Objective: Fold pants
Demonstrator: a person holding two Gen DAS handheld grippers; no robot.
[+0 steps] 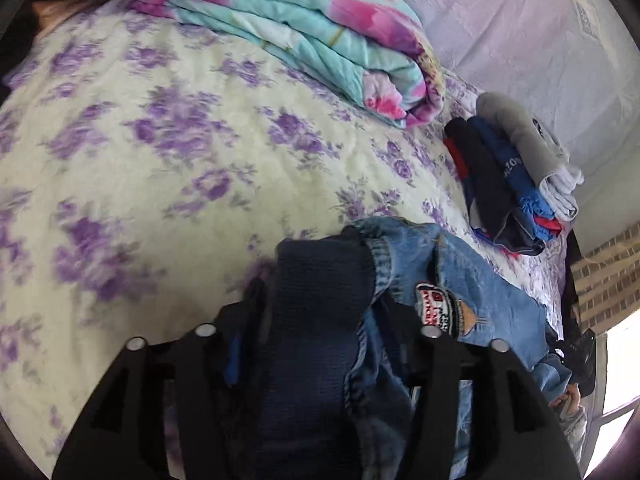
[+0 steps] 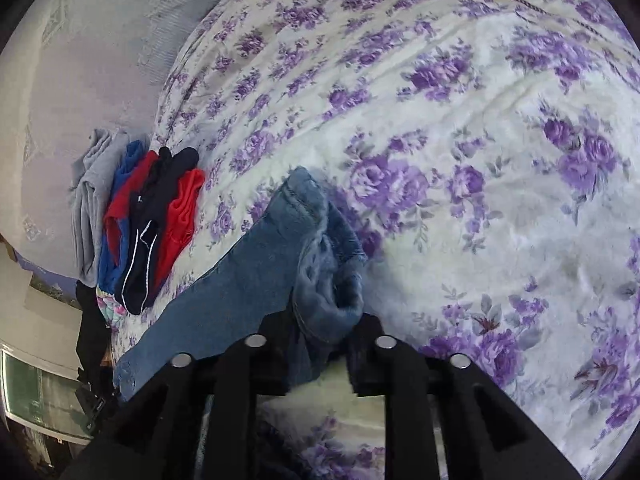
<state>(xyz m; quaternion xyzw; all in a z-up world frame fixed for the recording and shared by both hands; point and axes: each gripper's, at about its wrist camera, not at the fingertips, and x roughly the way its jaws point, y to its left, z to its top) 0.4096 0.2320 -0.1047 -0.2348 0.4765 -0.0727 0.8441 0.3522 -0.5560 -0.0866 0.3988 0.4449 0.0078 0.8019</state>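
Plainly, from the left wrist: left gripper (image 1: 320,320) jaws clamped on the dark ribbed waistband of the jeans (image 1: 472,280), held over the flowered bed (image 1: 140,140) near its edge, beside the folded clothes pile (image 1: 512,176). Denim likely heavy, soft, not slippery.

From the right wrist: right gripper (image 2: 320,340) jaws closed on bunched leg hems. Best held at waistband and hems.

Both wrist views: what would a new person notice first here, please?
First, the blue jeans, held up over the bed by both tools: the left gripper is shut on the dark ribbed waistband, the right gripper on a bunched denim end. Next, the purple-flowered bedspread below, and the stack of folded clothes at its edge, near a rolled turquoise-pink quilt.
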